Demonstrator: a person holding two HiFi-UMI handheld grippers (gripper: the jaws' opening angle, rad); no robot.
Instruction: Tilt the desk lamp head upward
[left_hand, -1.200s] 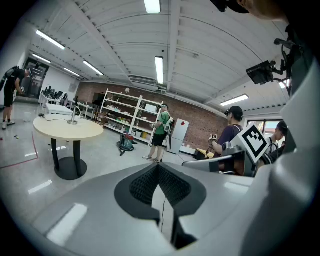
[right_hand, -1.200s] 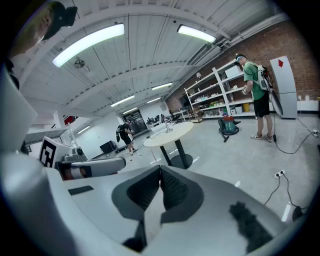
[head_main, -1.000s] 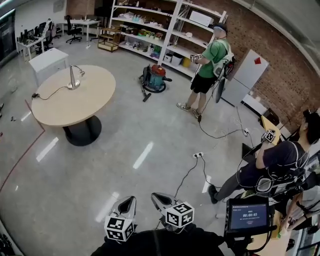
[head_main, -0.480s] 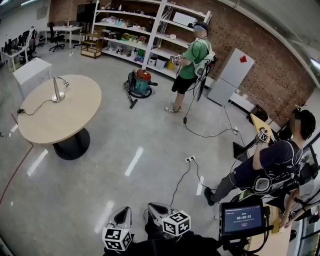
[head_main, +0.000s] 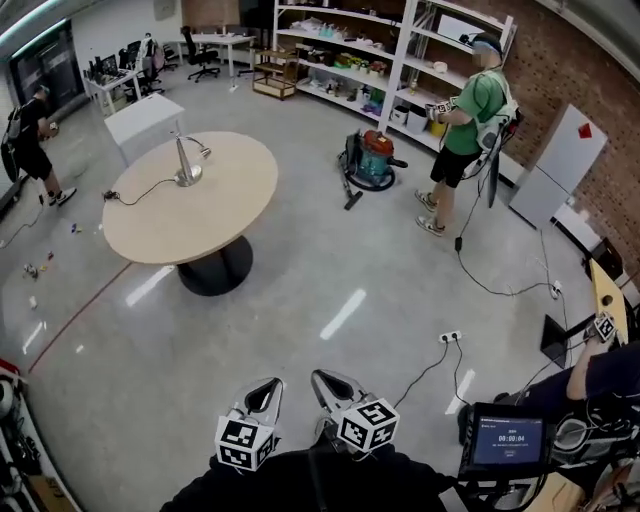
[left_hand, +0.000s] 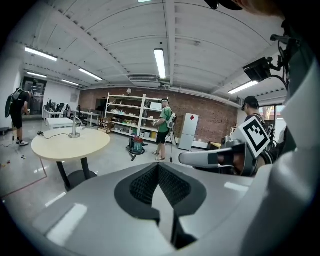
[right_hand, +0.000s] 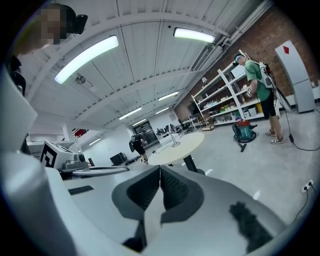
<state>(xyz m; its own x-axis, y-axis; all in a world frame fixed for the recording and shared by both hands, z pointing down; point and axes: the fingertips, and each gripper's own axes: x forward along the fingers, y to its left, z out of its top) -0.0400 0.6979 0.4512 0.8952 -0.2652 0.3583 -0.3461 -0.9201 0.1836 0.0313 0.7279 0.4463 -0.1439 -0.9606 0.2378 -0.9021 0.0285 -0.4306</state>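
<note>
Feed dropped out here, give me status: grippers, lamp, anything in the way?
Left gripper and right gripper shut, empty. Desk lamp on round table, far ahead, untouched. Only floor between.

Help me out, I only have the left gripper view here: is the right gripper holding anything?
Observer: No. The right gripper view shows the right gripper shut, with nothing between its pads.
Operator: Anything on the floor that I can't see?
Observer: Yes. The head view shows a white power strip on the floor to the person's right, with a cable trailing from it.
Operator: Any equipment close to the person?
Observer: A small screen stands at the person's right, showing a timer.
</note>
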